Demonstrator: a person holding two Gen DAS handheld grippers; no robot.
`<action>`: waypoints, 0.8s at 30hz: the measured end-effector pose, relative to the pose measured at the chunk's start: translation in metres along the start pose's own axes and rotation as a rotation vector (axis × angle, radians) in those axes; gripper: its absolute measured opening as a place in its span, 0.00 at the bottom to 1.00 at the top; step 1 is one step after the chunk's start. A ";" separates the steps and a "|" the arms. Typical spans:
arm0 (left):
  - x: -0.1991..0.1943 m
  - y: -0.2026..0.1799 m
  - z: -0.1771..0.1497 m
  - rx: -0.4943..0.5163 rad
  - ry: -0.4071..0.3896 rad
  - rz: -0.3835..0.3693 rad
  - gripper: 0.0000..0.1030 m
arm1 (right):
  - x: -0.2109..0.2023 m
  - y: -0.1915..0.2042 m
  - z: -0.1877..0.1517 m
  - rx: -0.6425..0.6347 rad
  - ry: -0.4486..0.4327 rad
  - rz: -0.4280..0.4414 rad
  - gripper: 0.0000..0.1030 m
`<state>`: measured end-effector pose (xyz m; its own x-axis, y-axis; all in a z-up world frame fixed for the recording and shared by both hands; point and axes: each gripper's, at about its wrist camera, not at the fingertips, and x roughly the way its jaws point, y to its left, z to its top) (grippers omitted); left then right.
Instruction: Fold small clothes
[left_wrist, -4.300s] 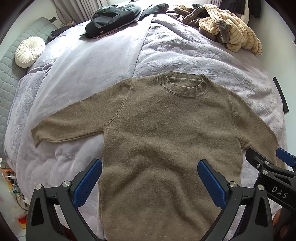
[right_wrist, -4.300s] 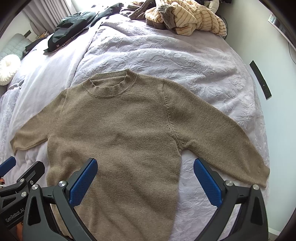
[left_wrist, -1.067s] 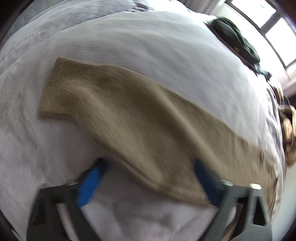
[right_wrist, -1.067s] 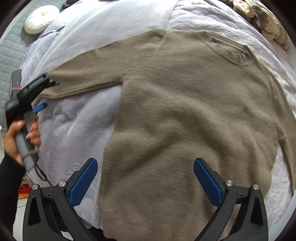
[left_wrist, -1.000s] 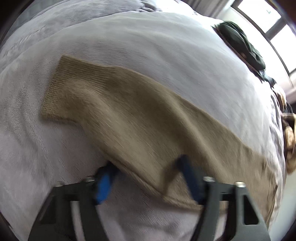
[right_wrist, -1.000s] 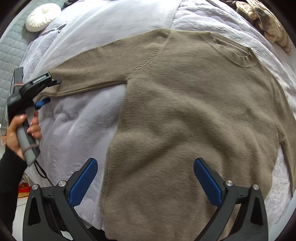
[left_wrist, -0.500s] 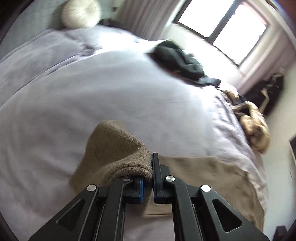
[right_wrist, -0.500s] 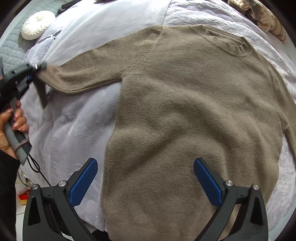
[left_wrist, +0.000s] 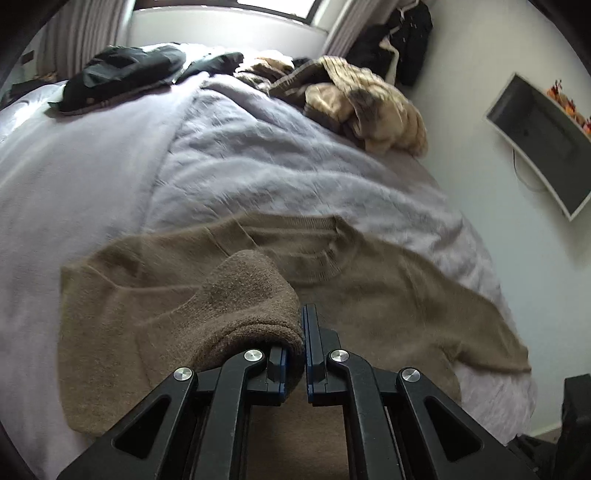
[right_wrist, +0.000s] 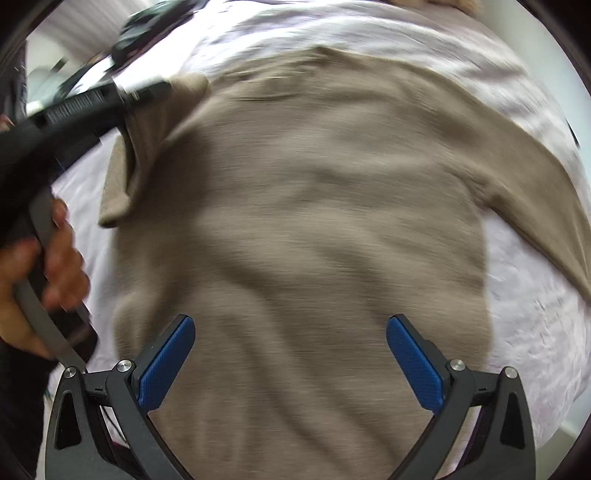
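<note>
sweater: the brown sweater (left_wrist: 388, 295) lies flat on the bed (left_wrist: 258, 166), neck away from the person, body spread wide under both grippers.
sleeve: the left sleeve (left_wrist: 243, 295) is lifted off the bed and bent over toward the middle of the sweater. its cuff end is in the left gripper.
left gripper: the left gripper (left_wrist: 304, 354) is squeezed tight on the sleeve cuff. the knit bunches up over one finger.
right gripper: the right gripper (right_wrist: 290, 358) has its blue pads (right_wrist: 166, 362) far apart, with nothing between them. it hangs over the lower body of the sweater, pointing steeply down.
which way: the sweater body lies ahead of and to the right of the left gripper. the sleeve's long line runs from the shoulder across toward the chest.
who is nearer: the left hand (right_wrist: 40, 266) is the one on the sleeve, so i think it should lay the sleeve down across the chest.
other sleeve: the right sleeve (right_wrist: 535, 184) lies stretched out on the bed, not folded yet.
how far along: just the first fold, i think.
</note>
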<state>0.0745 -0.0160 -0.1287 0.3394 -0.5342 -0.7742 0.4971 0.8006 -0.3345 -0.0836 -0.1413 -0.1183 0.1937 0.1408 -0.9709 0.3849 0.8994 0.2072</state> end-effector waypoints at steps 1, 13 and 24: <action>0.014 -0.006 -0.007 0.012 0.034 0.014 0.08 | 0.002 -0.014 0.000 0.025 0.006 -0.006 1.00; 0.008 -0.017 -0.031 0.152 0.087 0.197 0.66 | 0.015 -0.060 0.020 0.132 -0.040 0.149 1.00; -0.079 0.103 -0.042 0.047 0.024 0.444 0.89 | 0.023 0.108 0.068 -0.614 -0.240 -0.188 1.00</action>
<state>0.0656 0.1199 -0.1247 0.5095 -0.1343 -0.8499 0.3435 0.9374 0.0578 0.0241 -0.0688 -0.1097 0.3957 -0.0723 -0.9155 -0.1358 0.9813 -0.1362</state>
